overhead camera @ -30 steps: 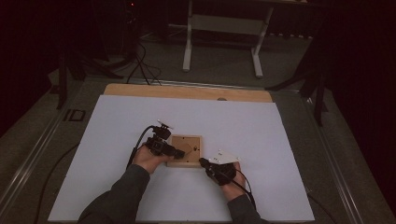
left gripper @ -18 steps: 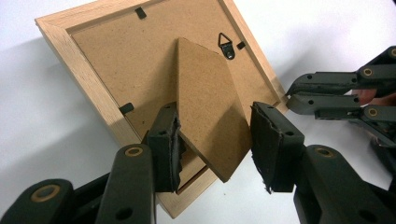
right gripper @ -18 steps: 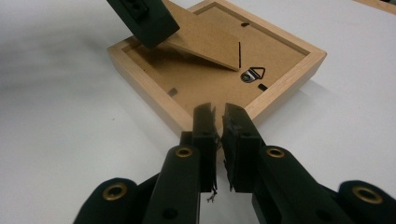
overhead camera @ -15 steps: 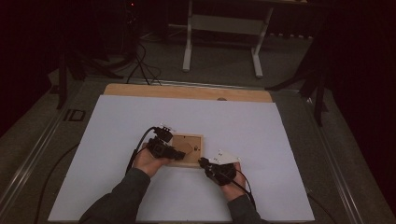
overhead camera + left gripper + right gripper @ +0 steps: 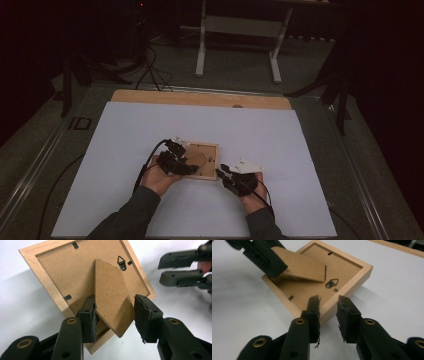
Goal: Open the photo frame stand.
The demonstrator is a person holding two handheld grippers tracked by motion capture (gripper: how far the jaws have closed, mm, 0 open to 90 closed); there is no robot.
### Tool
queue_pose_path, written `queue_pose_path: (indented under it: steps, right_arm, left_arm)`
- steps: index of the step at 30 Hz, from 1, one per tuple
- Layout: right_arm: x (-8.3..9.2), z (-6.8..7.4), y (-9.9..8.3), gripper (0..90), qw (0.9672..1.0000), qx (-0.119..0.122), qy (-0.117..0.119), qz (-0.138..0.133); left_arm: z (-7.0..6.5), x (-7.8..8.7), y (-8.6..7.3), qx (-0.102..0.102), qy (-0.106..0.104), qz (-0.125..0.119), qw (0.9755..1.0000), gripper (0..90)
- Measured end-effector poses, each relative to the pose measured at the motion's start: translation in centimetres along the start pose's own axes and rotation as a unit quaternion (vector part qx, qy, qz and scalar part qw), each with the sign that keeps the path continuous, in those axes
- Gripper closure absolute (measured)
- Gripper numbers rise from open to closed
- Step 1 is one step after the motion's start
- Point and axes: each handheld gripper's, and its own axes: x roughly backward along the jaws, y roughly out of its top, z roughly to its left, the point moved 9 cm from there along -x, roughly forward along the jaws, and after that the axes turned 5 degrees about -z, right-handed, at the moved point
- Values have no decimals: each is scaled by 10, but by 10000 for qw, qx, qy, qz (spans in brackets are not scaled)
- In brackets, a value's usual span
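From the high view, your picture frame [image 5: 202,160] lies face down on the white sheet of the bench [image 5: 300,150], near the front edge, between your two hands. Your left gripper [image 5: 181,167] reaches over its left part; your right gripper [image 5: 223,171] sits just beside its right front corner.

In the left gripper view, your left gripper [image 5: 115,315] stands apart, its jaws straddling the cardboard easel stand [image 5: 112,300] that tilts up from the frame's [image 5: 47,282] backing. The left pad is at the stand's edge; the right pad stands clear of it.

In the right gripper view, your right gripper [image 5: 329,305] has just been opening. Its jaws stand apart over the near wooden edge of the frame [image 5: 352,277], which lies between them ungripped. A metal hanger [image 5: 331,283] shows on the backing.
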Motion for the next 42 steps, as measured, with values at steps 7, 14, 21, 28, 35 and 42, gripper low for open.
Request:
queue_pose_path:
  steps: [7,14,21,28,35,42]
  right_arm:
    - [4,-5,4,592,9999,-90,24,-68]
    - [6,-6,8,492,9997,-176,126,-69]
    - [6,-7,9,455,9996,-220,184,-10]
    - [8,-11,13,442,9995,-256,196,-23]
    - [14,-19,24,419,9991,-351,220,-110]
    - [9,-26,40,413,9981,-437,384,-192]
  left_arm:
    - [-4,3,-3,-310,128,-116,9994,552]
    - [-8,5,-6,-578,271,-210,9977,552]
    - [-11,7,-10,-861,401,-321,9950,552]
    - [-13,7,-15,-1012,525,-498,9922,552]
    - [-15,7,-20,-1167,604,-650,9892,552]
    - [-17,8,-24,-1297,695,-783,9860,552]
